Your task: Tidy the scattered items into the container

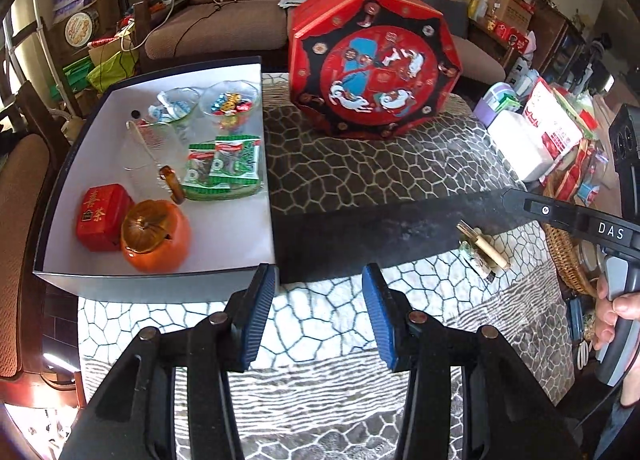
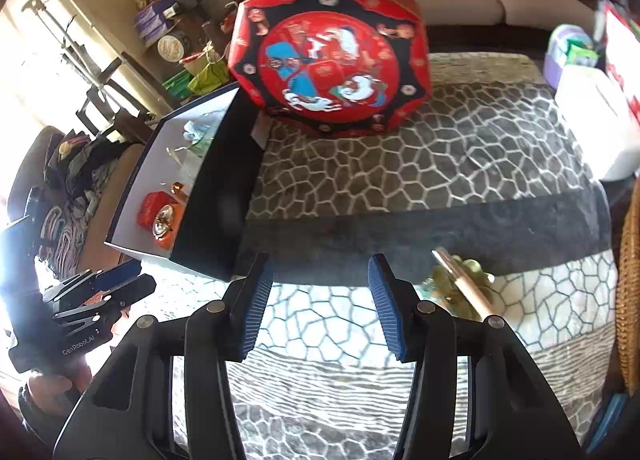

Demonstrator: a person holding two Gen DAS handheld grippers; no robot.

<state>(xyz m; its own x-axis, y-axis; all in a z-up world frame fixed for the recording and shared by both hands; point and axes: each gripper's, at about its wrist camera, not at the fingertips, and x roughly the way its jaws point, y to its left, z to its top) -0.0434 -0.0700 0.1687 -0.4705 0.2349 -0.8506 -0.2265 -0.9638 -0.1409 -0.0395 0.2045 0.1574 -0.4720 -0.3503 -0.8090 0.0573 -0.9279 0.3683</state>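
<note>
The container is an open box (image 1: 236, 236) with a white inside and dark walls, at the left of the patterned table. It holds an orange pumpkin jar (image 1: 156, 236), a red tea tin (image 1: 102, 215), green sweet packets (image 1: 224, 163) and glass bowls of wrapped sweets (image 1: 230, 103). A small loose bundle with a beige stick (image 1: 486, 250) lies on the cloth to the right, outside the box. My left gripper (image 1: 318, 276) hangs open and empty just right of the box's near corner. My right gripper (image 2: 320, 264) is open and empty too, with the bundle (image 2: 460, 288) just right of its right finger.
A big red octagonal box (image 1: 374, 71) stands at the back of the table, next to the container. White and purple tubs (image 1: 516, 139) and packets crowd the right edge, with a wicker basket (image 1: 568, 256) nearer. A sofa (image 1: 240, 15) lies beyond. A hand (image 1: 616, 312) holds the right gripper's handle.
</note>
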